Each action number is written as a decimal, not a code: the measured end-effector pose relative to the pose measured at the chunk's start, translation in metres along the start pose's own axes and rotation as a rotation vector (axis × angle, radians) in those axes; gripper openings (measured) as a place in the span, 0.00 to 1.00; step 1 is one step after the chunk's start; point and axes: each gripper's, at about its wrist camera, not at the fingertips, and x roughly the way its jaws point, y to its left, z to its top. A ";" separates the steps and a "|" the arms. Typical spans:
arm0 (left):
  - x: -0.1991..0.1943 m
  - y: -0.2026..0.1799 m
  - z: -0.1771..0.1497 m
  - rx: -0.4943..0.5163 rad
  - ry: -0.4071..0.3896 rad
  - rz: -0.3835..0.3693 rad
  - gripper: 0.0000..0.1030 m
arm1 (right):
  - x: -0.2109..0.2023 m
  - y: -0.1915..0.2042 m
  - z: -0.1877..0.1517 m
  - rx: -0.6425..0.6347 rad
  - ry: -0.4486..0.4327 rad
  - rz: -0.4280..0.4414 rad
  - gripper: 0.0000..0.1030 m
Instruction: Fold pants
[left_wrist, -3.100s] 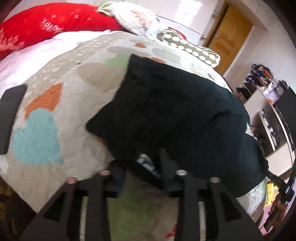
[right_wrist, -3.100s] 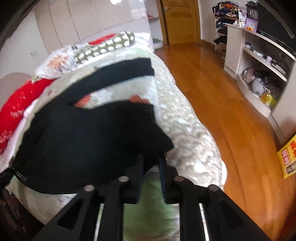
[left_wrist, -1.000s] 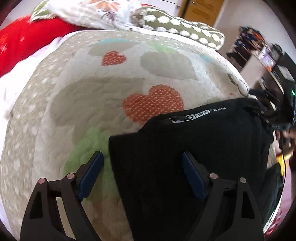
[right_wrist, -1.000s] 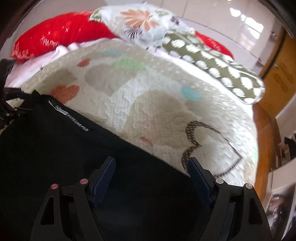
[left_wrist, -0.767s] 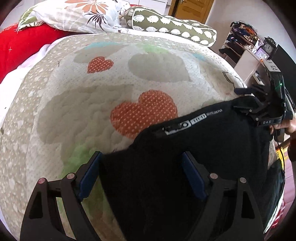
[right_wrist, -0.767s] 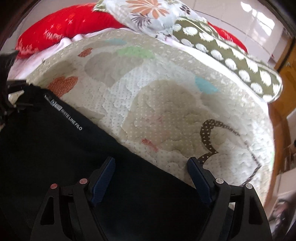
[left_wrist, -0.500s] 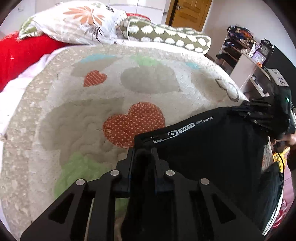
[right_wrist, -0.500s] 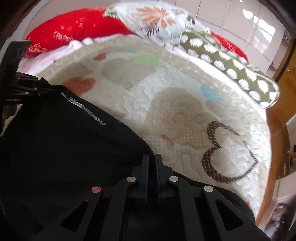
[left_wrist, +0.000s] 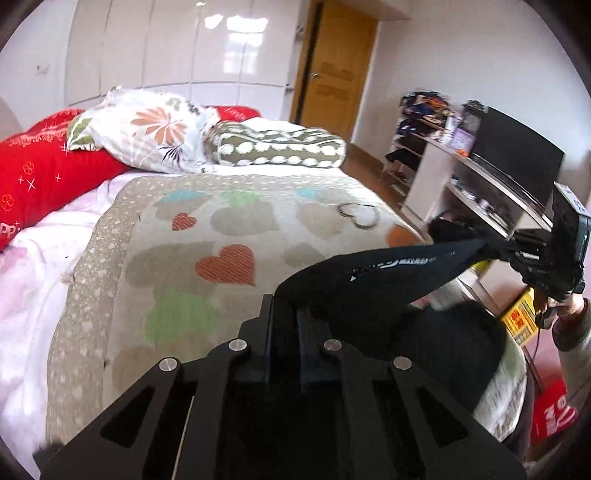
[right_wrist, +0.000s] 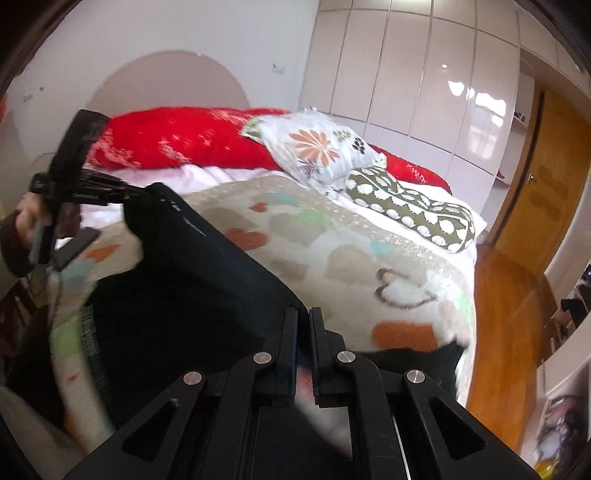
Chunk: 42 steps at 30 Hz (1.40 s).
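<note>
Left wrist view: your black pants (left_wrist: 388, 266) hang stretched in the air between your two tools, the waistband with its white lettering pulled taut above the near end of the bed.
Pants, lower part: below the band the cloth drapes down over the bed's near edge — no tidy fold shows in it.
Left gripper (left_wrist: 284, 314): jaws together, clamped on one end of the waistband.
Right gripper (right_wrist: 303, 325): jaws together too; black cloth runs right up to them, so you appear to hold the other end.
Heart blanket (left_wrist: 207, 236): bare across its middle, free for laying the pants down.
Beyond: floral pillow (left_wrist: 147, 129), spotted bolster (left_wrist: 277, 147) and red pillow (left_wrist: 40, 166) sit at the far end, well apart from the pants.
Progress: early, by my reading — you have the pants picked up and spread; laying them flat and every fold remain.
</note>
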 end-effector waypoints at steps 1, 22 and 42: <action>-0.009 -0.007 -0.010 0.003 0.003 -0.009 0.07 | -0.009 0.008 -0.010 0.011 0.002 0.008 0.05; -0.039 0.002 -0.126 -0.213 0.064 0.024 0.69 | 0.018 0.099 -0.092 0.115 0.128 0.212 0.52; 0.022 0.005 -0.096 -0.174 0.205 0.021 0.17 | 0.060 0.139 -0.075 0.125 0.173 0.334 0.06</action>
